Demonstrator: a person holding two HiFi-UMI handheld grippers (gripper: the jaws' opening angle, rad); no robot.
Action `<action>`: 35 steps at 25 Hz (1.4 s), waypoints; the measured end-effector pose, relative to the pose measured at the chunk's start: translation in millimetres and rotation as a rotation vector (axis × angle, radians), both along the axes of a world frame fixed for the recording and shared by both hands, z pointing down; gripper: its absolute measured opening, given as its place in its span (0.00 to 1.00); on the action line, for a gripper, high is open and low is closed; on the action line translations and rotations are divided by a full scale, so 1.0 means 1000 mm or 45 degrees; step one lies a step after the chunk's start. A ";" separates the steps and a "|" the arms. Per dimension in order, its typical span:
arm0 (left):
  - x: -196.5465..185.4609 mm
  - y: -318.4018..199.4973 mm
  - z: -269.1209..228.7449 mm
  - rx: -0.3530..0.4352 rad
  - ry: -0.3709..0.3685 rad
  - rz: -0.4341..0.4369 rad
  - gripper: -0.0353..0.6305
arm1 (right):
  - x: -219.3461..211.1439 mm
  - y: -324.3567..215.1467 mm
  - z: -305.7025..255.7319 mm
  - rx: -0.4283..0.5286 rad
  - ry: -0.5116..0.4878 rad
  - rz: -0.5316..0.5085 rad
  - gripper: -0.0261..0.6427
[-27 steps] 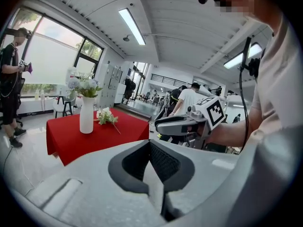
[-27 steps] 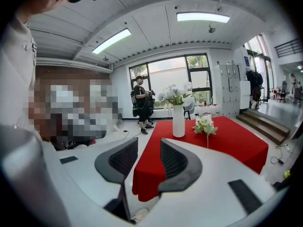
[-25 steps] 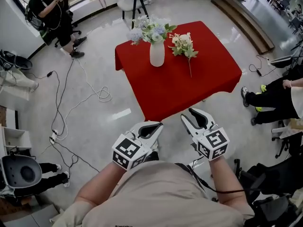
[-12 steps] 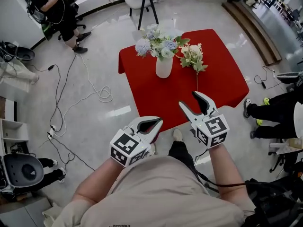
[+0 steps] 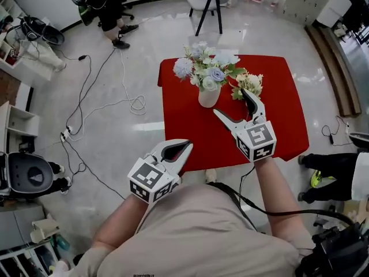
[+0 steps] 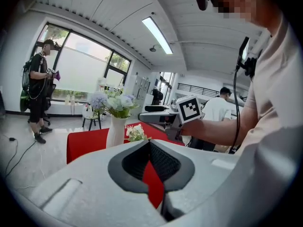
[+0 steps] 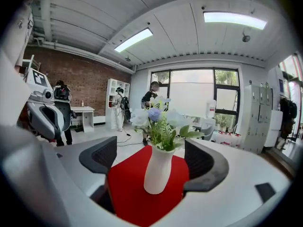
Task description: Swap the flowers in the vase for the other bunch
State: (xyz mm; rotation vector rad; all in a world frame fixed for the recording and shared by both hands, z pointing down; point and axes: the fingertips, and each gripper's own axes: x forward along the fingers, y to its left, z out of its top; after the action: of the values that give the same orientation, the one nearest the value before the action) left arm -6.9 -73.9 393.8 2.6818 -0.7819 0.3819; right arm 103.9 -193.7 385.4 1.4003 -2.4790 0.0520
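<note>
Nothing swapped yet: blue-and-white bunch [image 5: 204,68] sits in the white vase [image 5: 208,97] mid red table [image 5: 190,140], and the cream bunch [image 5: 249,84] lies just beside it. Right gripper [image 5: 230,101] is over the table, jaws just been opening, now spread wide w/ the vase framed btwn them, untouched. Left gripper [image 5: 185,146] is pressed together, empty, near the table's front edge. Still to do: pull old bunch, drop in new.

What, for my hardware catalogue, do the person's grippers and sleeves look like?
The left gripper and right gripper: pale grey shells, black ribbed pads, a cube of black-and-white markers each. A black cable trails from the right one. Beige short-sleeved shirt.
</note>
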 end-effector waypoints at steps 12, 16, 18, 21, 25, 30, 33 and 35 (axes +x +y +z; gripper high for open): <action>0.017 -0.027 0.007 -0.021 -0.061 -0.271 0.06 | 0.011 -0.087 0.035 -0.034 -0.075 -0.156 0.85; 0.019 -0.031 0.010 -0.036 -0.082 -0.326 0.06 | 0.002 -0.100 0.038 -0.018 -0.100 -0.258 0.85; 0.020 -0.033 0.014 -0.047 -0.091 -0.348 0.06 | -0.003 -0.105 0.038 -0.001 -0.111 -0.298 0.85; 0.019 -0.033 0.015 -0.057 -0.099 -0.369 0.06 | -0.012 -0.109 0.035 0.025 -0.124 -0.346 0.85; 0.018 -0.033 0.012 -0.053 -0.107 -0.377 0.06 | -0.022 -0.112 0.033 0.048 -0.104 -0.396 0.85; 0.013 -0.031 0.013 -0.063 -0.114 -0.392 0.06 | -0.024 -0.117 0.036 0.043 -0.088 -0.377 0.84; 0.012 -0.032 0.017 -0.073 -0.119 -0.401 0.06 | -0.024 -0.119 0.036 0.061 -0.065 -0.351 0.78; 0.014 -0.034 0.019 -0.077 -0.126 -0.402 0.06 | -0.020 -0.120 0.034 0.084 -0.059 -0.335 0.61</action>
State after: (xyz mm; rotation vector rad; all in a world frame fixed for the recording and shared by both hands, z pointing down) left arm 7.4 -107.8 412.7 2.4433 -1.1815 0.4513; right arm 84.2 -313.4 419.4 1.0956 -2.7037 -0.0539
